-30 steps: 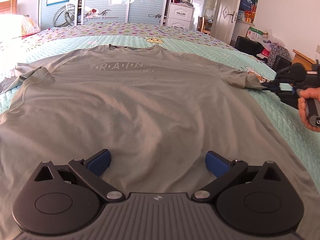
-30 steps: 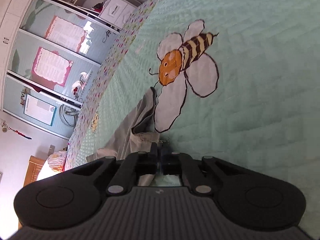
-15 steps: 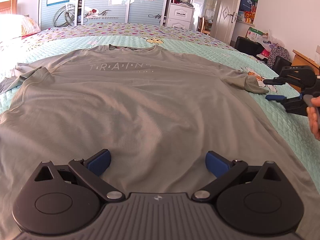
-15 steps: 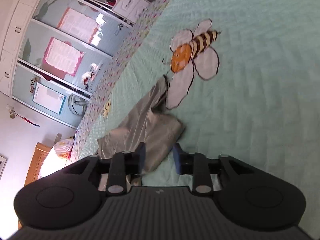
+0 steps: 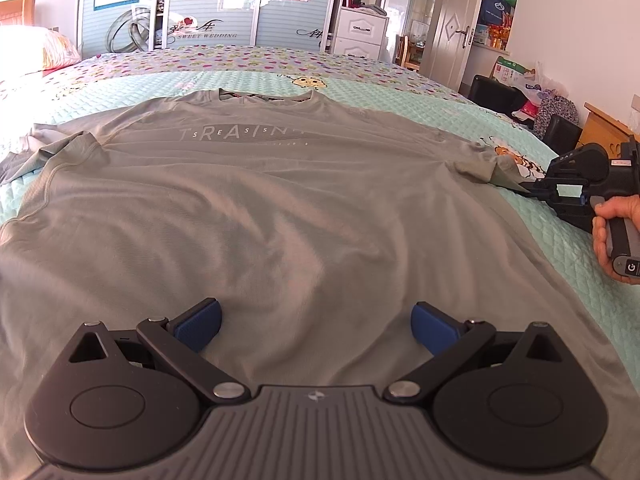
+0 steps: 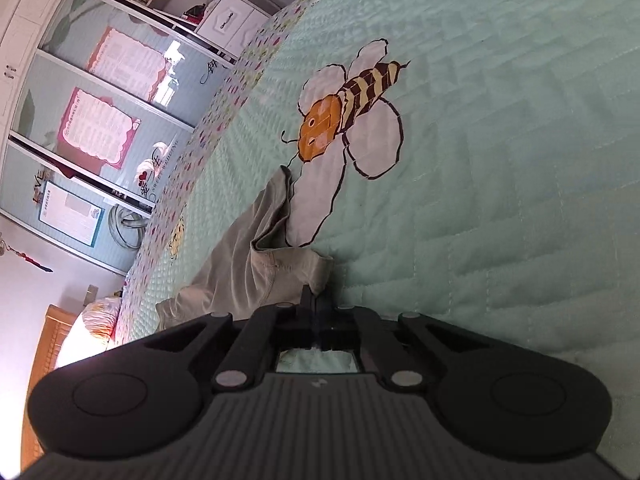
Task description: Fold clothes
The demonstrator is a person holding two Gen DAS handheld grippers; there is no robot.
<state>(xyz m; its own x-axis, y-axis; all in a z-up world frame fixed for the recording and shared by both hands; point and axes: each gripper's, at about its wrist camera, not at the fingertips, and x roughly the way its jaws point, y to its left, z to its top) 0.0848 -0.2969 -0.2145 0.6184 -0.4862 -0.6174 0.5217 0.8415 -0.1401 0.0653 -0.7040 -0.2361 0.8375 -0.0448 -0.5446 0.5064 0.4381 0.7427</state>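
**Right gripper clamped on the sleeve cuff; sleeve fold about to start**

Right gripper (image 6: 316, 300) is seen with its jaws just closed, the pads pinching the cuff of the T-shirt's sleeve (image 6: 256, 264) near the right edge of the bed (image 6: 500, 160), beside the bee print (image 6: 348, 104). Left gripper (image 5: 316, 320) is held wide open above the lower part of the grey T-shirt (image 5: 260, 208), nothing between its pads (contact with the cloth cannot be judged). The shirt is spread flat, face up, collar toward the far edge of the bed.

Step judged in hand: sleeve grasp for the first fold. Next move is expected to require the cuff being lifted and carried inward across the chest, with the body of the shirt kept from dragging.
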